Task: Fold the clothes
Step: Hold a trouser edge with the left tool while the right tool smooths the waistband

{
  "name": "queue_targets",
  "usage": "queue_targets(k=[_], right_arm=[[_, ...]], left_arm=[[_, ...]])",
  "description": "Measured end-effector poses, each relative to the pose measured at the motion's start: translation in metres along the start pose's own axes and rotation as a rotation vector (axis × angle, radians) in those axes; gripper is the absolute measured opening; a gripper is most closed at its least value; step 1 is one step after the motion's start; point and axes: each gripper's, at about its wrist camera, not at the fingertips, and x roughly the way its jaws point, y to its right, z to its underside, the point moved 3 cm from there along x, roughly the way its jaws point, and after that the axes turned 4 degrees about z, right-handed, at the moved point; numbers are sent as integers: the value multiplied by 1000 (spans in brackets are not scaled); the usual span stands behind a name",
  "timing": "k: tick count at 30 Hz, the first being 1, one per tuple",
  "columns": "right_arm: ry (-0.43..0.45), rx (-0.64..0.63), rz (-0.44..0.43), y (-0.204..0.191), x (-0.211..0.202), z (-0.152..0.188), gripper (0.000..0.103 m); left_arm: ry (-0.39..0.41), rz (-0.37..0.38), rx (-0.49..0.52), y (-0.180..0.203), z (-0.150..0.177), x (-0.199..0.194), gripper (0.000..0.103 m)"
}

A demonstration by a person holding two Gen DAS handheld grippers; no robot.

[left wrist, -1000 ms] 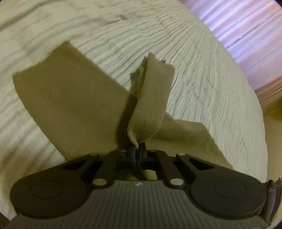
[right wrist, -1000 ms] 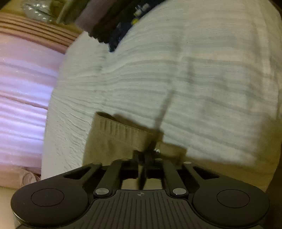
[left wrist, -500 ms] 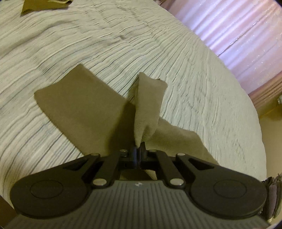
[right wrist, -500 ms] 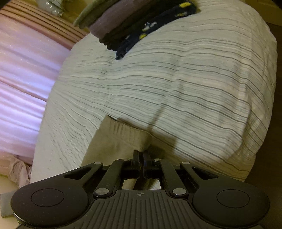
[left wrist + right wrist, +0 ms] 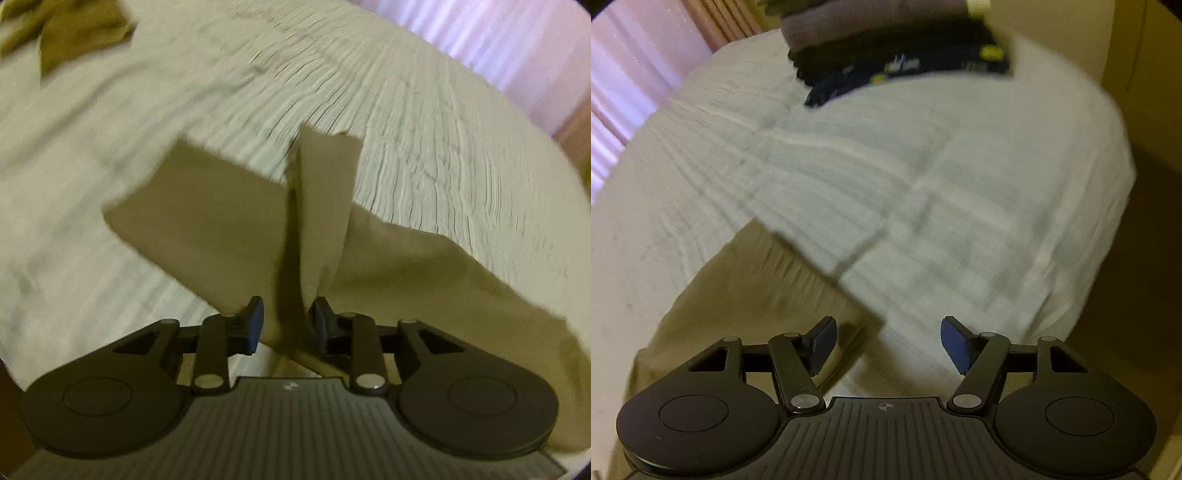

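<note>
A tan garment [image 5: 207, 221] lies spread on the striped bed cover [image 5: 424, 147]. One fold of it [image 5: 325, 206] still stands up and runs down between the fingers of my left gripper [image 5: 288, 325]. Those jaws are opening and the pads no longer pinch the fold. In the right wrist view the same tan garment [image 5: 746, 295] lies flat at the lower left, its edge under the left finger. My right gripper [image 5: 888, 341] hangs above it with its jaws opening wide and nothing between them. Both pictures are blurred.
A stack of folded dark clothes [image 5: 894, 44] sits at the far end of the bed cover [image 5: 923, 184]. Another olive garment [image 5: 74, 33] lies crumpled at the top left. Pink curtains [image 5: 498, 37] hang beyond the bed's edge, and the bed drops off at the right.
Both grippers were shut on the tan cloth and have now parted their jaws. The right one has let its edge drop flat. Both have lifted a little and rolled.
</note>
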Motion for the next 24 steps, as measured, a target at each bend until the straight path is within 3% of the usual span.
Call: queue_targets(k=[2,5,9,11,12,13,14,19,21,24], right_arm=[[25,27,-8,-4,-5,-7,66],[26,52,-42,-18,-2,-10,66],[0,44,-87,-45,5,0,66],[-8,29,-102,-57,6,6,66],[-12,20,-104,-63,8,9,66],[-18,12,-104,-67,9,11,66],[-24,8,-103,-70,9,13,66],[-31,13,-90,-78,10,18,66],[-33,12,-88,-81,11,20,66],[-44,4,-90,-90,16,24,66]], left_arm=[[23,-35,107,12,-12,-7,27],[41,-4,189,26,-39,3,35],[42,67,22,13,-80,45,38],[28,101,-133,-7,-94,71,38],[25,135,-217,-18,-98,80,30],[29,188,-298,-29,-100,87,3],[37,228,-339,-35,-102,88,4],[256,280,-361,-57,-85,26,4],[271,258,-410,-76,-66,12,4],[202,162,-404,-94,-34,25,6]])
